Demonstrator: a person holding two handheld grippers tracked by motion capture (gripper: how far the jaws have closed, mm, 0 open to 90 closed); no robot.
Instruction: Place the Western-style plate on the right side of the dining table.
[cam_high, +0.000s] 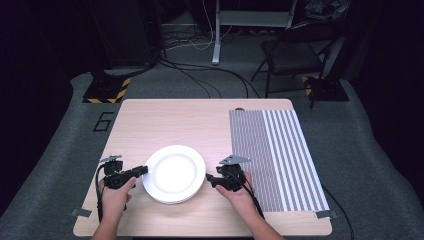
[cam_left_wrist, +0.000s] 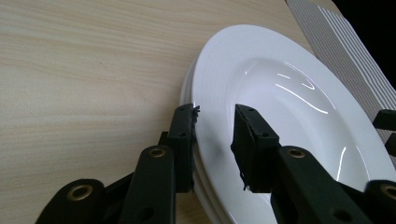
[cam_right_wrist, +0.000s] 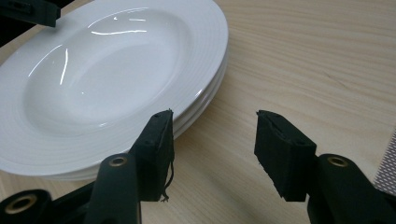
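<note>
A stack of white plates sits on the wooden table, near its front edge. My left gripper is at the stack's left rim. In the left gripper view it is open, with the top plate's rim between its jaws: one jaw outside the edge, the other over the plate's face. My right gripper is at the stack's right rim. In the right gripper view it stands open wide over bare wood, its left jaw just beside the plates.
A grey and white striped mat covers the right part of the table, close to my right hand. Beyond the table's far edge are cables, a folding chair and stand bases on the grey floor.
</note>
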